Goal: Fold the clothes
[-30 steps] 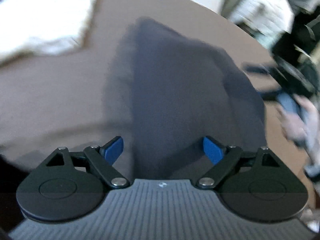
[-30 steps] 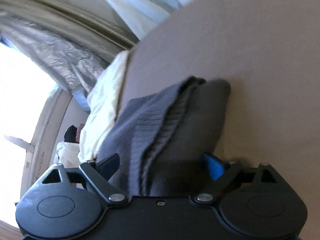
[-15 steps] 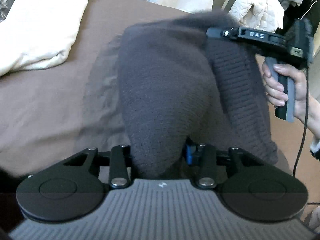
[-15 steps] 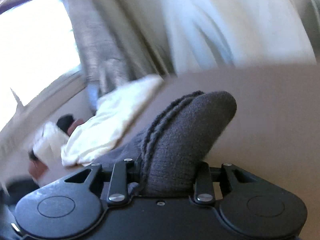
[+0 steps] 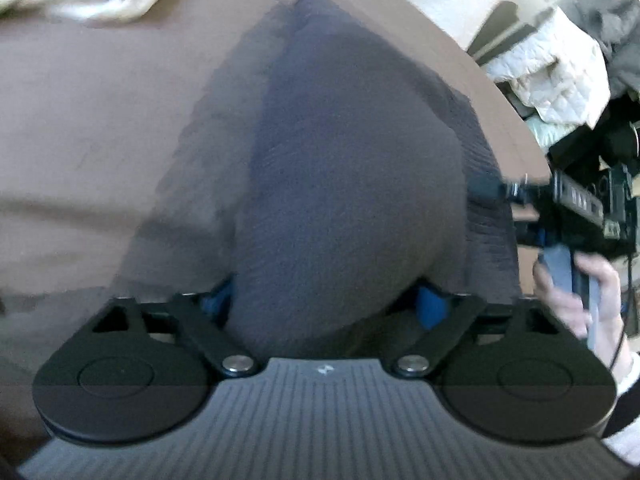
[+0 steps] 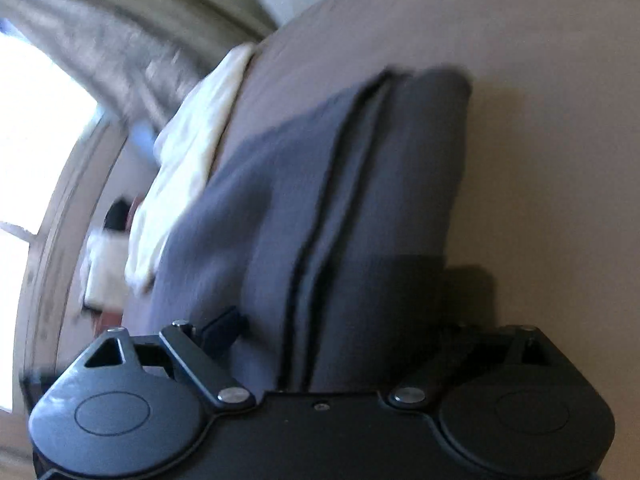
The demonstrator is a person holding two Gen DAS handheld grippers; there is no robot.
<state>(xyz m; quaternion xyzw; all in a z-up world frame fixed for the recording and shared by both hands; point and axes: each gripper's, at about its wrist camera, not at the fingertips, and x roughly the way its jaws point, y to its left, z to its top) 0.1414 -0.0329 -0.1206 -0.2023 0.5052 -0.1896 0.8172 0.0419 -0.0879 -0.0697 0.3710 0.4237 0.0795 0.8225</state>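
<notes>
Left wrist view: both grippers' fingers are parting around the dark sweater; released unevenly, its fold may slump.

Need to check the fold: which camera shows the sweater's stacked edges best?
Right wrist view: the grey sweater lies edge-on there, its layered edges showing. Left wrist view shows only its smooth, blurred top.
</notes>
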